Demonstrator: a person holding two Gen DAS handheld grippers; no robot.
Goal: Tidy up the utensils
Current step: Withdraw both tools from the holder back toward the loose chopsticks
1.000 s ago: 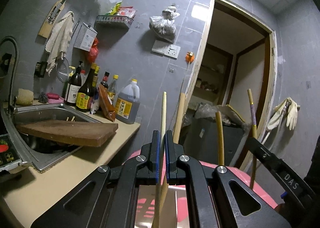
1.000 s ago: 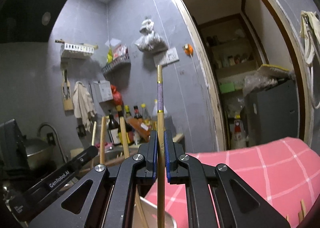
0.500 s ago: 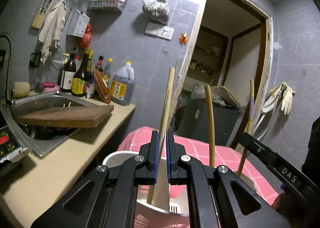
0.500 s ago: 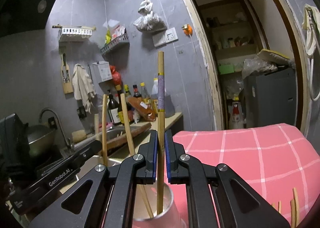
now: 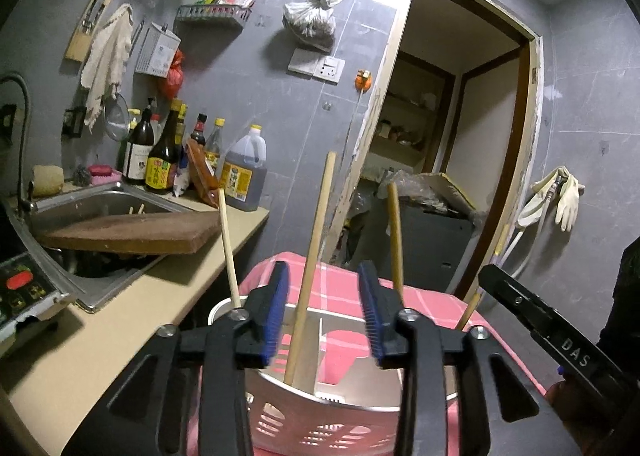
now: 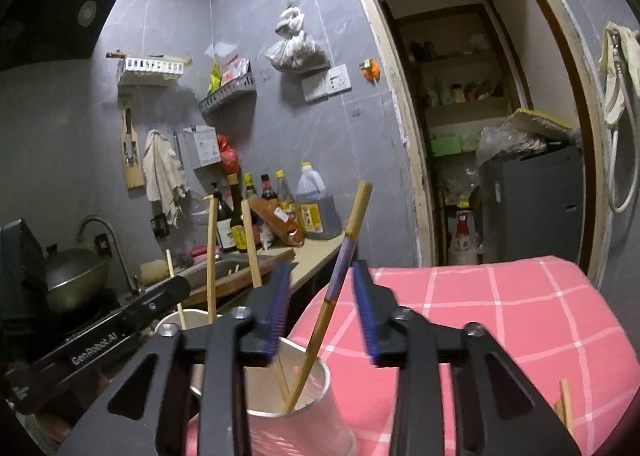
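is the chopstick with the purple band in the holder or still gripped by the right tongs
In the holder, released. The purple-banded chopstick leans with its tip inside, and the right tongs, just opened, stand clear on both sides.

Right gripper (image 6: 320, 312) jaws have just been opening, and the purple-banded chopstick (image 6: 340, 276) stands free between them, leaning right, its tip down in the white cup (image 6: 304, 420) just below. More chopsticks (image 6: 211, 256) stand off left.

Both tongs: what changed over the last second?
Both have just opened, letting go. The left tongs released the plain chopstick, the right tongs the purple-banded chopstick; both now lean in the white holder. Sink and bottles unchanged.
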